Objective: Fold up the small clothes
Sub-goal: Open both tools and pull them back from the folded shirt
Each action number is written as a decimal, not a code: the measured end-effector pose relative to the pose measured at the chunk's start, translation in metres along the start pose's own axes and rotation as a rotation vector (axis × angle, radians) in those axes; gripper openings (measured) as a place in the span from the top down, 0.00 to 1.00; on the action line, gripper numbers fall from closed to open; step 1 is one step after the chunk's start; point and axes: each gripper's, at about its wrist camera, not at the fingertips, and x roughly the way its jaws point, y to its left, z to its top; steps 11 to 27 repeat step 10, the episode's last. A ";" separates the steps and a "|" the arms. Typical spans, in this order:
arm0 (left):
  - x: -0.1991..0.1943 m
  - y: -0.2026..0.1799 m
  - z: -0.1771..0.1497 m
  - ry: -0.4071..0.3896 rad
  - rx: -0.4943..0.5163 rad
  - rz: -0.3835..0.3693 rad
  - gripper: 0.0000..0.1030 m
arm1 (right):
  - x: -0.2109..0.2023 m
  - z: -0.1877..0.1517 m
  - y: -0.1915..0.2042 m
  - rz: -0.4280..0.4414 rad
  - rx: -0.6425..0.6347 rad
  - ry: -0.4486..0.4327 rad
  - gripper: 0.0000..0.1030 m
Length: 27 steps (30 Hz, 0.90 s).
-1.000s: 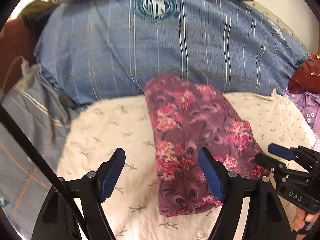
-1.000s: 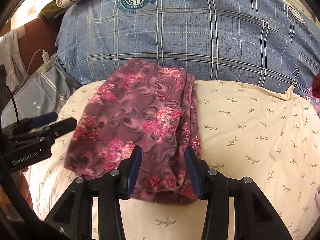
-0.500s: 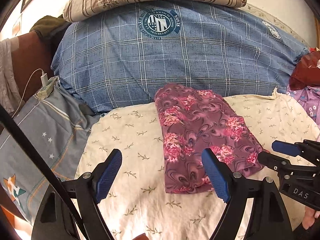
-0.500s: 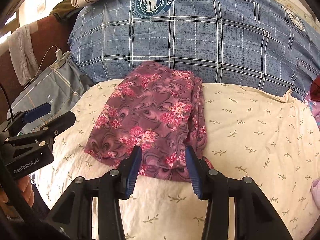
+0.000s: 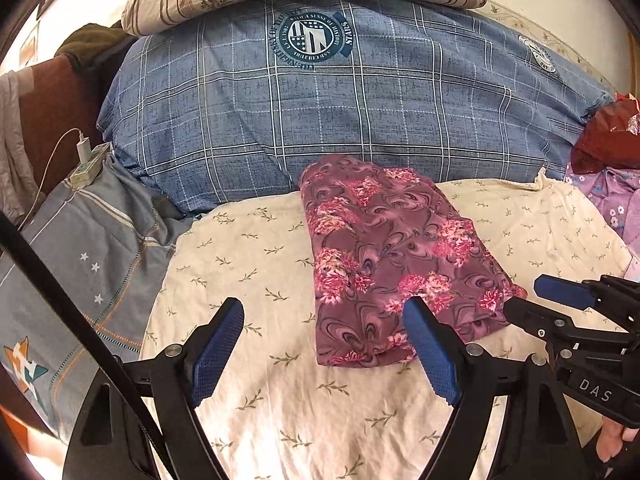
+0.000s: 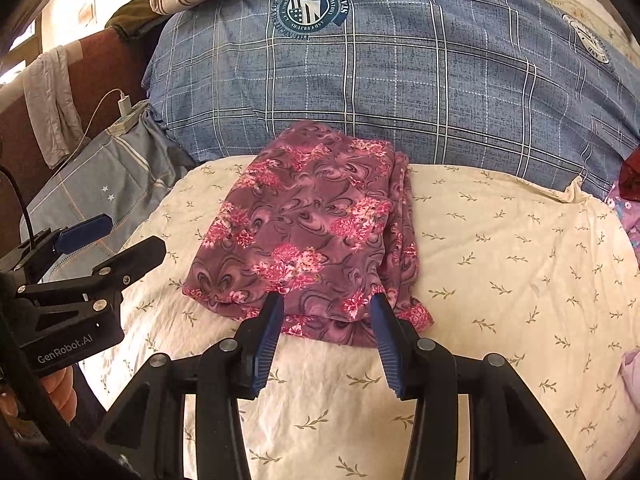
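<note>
The purple floral garment lies folded into a compact rectangle on the cream leaf-print sheet of the bed, its far end touching the big blue plaid pillow at the head and its near end toward the grippers. In the right wrist view the layered edges run along its right side, slightly uneven, with a small flap sticking out at the near right corner.

The left gripper hangs above the sheet, near the garment's near left corner, jaws spread wide with nothing between them. The right gripper hovers over the near edge, jaws partly apart and empty, clear of the cloth.

This fold looks finished, so the step in hand is probably to tidy it or set it aside. To do that well, tuck the stray flap under first, then pinch through all layers at the two near corners together, so that the stack does not slide apart. Lift level and low. The fabric looks thin and slippery, so a grip on the top layer alone would likely peel the fold open.

A pile of other clothes waits at the bed's right edge.
</note>
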 end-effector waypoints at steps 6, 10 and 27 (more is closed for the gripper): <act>0.002 0.005 0.001 0.022 -0.030 -0.028 0.21 | 0.000 0.001 0.001 0.004 0.000 0.000 0.56; 0.003 0.007 0.001 0.016 -0.038 -0.023 0.21 | 0.000 0.001 0.003 0.008 0.000 0.001 0.56; 0.003 0.007 0.001 0.016 -0.038 -0.023 0.21 | 0.000 0.001 0.003 0.008 0.000 0.001 0.56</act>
